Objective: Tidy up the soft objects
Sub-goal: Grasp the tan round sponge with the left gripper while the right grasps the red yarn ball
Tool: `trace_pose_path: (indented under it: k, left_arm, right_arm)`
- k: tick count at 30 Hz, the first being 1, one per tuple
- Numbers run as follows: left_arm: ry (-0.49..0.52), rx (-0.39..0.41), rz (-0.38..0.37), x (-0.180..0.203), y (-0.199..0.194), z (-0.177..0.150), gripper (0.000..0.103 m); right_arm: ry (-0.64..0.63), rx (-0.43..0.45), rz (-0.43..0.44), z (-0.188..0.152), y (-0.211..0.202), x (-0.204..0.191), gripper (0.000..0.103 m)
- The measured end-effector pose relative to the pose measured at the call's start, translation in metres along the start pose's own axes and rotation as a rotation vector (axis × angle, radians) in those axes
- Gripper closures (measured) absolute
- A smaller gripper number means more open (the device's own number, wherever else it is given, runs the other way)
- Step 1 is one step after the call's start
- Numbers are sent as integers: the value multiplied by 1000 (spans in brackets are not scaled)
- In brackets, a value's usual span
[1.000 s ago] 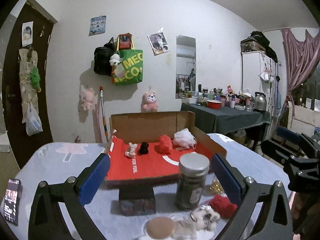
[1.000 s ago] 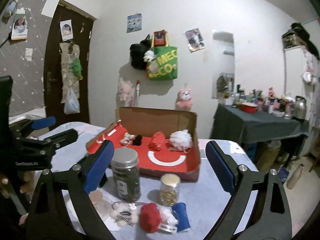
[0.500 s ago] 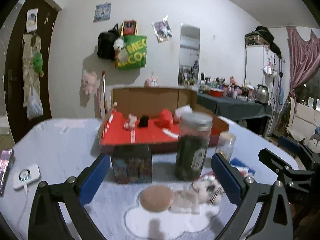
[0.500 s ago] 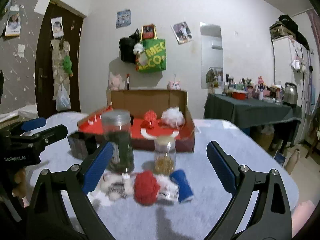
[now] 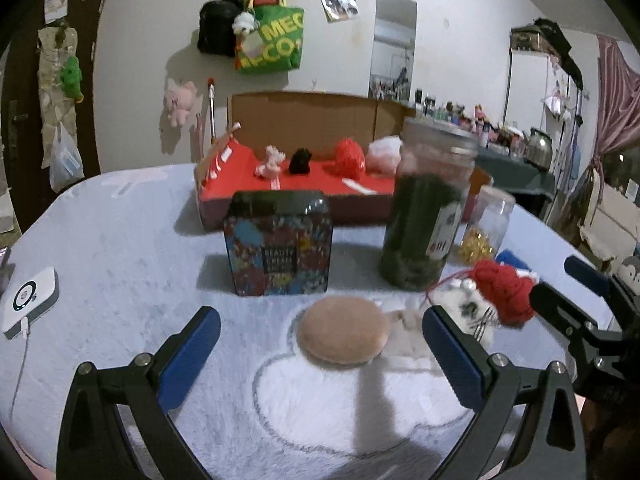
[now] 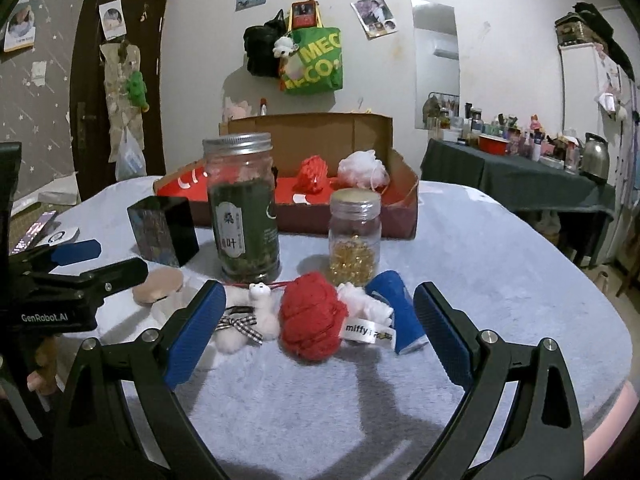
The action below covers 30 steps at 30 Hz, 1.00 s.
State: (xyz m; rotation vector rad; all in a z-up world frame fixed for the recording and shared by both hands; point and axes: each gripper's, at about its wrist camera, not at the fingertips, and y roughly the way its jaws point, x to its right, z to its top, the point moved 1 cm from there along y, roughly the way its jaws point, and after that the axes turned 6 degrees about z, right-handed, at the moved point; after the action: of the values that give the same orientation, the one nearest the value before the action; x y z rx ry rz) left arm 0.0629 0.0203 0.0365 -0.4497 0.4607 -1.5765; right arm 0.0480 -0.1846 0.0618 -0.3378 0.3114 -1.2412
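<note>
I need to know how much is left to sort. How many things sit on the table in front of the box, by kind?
Soft items: 5, among them the red yarn ball and tan puff
Jars: 2
Tins: 1
Total: 8

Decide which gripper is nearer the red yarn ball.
Right. The right gripper is open with the red yarn ball between its fingers; the left gripper is open around the tan round puff, off to the ball's left.

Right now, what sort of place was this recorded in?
Most likely a lived-in room in a home. A tote bag and plush toys hang on the wall, a mirror leans nearby, and a side table is crowded with bottles and a kettle.
</note>
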Motion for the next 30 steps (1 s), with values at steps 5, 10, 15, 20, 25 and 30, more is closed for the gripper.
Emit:
trace_pose_path:
  k: [5, 10, 15, 20, 25, 30]
  left_arm:
    - [31, -58, 2, 0, 9, -2, 0]
    - [38, -100, 3, -3, 17, 0, 1]
    - [55, -133, -7, -2, 24, 4, 6]
    - [74, -167, -30, 0, 30, 4, 13]
    - [77, -180, -72, 2, 34, 7, 31]
    - [89, -169, -106, 5, 33, 6, 63]
  right_arm:
    - [-22, -36, 1, 0, 9, -1, 7]
    - [-45, -60, 15, 1, 14, 0, 7]
    - [-69, -65, 23, 5, 18, 0, 7]
    - [-85, -85, 47, 6, 25, -2, 26]
    - [-76, -130, 76, 2, 37, -1, 45]
    - [-4, -153, 131, -2, 41, 11, 71]
